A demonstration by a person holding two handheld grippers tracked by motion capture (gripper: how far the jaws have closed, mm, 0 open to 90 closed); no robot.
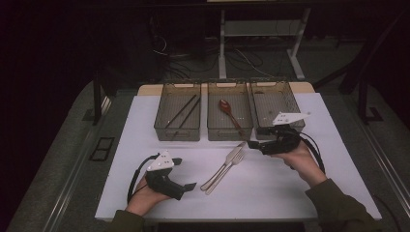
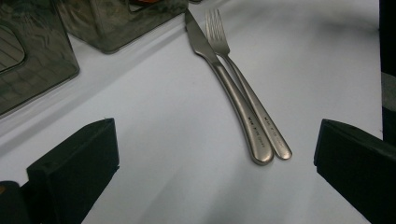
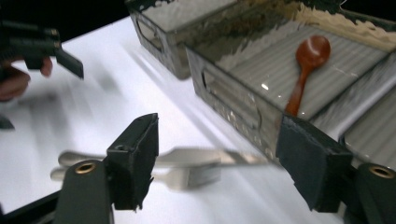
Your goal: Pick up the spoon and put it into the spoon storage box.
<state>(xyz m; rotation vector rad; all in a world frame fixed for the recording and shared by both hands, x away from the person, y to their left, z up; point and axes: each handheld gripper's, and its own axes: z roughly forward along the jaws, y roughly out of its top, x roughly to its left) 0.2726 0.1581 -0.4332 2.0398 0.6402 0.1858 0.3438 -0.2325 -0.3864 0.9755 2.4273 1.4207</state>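
1. A knife and a fork lie side by side and touching on the white counter, in front of the middle tray. Their tips point toward that tray and their handle ends toward the person.
2. The right gripper hovers just right of the knife and fork tips, close to the front wall of the middle tray. Its fingers stand apart, with nothing clamped. In the right gripper view the blurred knife and fork heads lie across the gap between them.
3. The left gripper sits left of the knife and fork handles, near but apart from them. Its fingers are wide apart and empty.
4. A brown wooden spoon lies inside the middle tray.
5. The tray left of the middle one holds dark chopsticks.
6. The third tray stands right of the middle one, behind the right gripper.
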